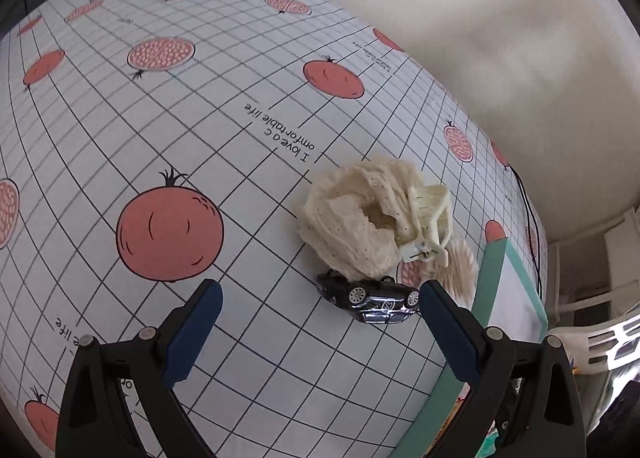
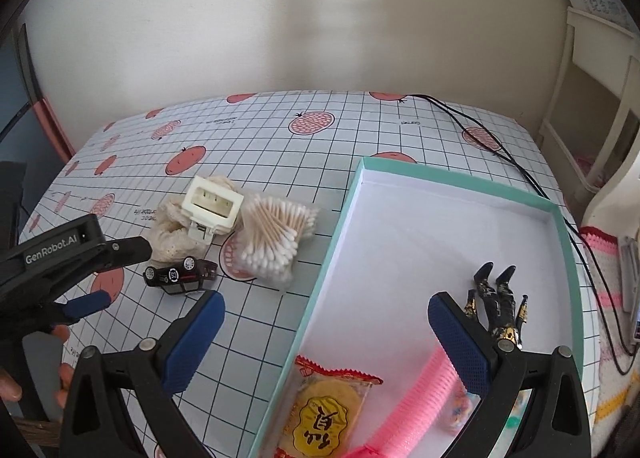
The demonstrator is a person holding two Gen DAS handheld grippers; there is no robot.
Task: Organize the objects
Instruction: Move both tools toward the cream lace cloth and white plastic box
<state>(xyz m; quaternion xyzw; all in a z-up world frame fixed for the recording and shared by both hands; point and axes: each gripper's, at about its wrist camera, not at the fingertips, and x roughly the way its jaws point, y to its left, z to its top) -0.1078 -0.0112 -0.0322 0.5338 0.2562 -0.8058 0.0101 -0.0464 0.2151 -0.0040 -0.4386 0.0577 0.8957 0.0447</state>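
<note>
Your left tongs stand apart, empty, above the table cloth printed "I love a comfortable life"; the toy car lies at 1 o'clock. Your right tongs stand apart over the box. The left arm reads "GenRobot.AI".

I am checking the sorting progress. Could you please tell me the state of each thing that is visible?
Left gripper: open, empty.
Right gripper: open, empty.
Toy car: on its side, on the table.
Cotton swabs: bagged, outside the box.
Lace cloth: crumpled, under the hair clip.
Box: open.
Snack packet: sealed, inside the box.
</note>
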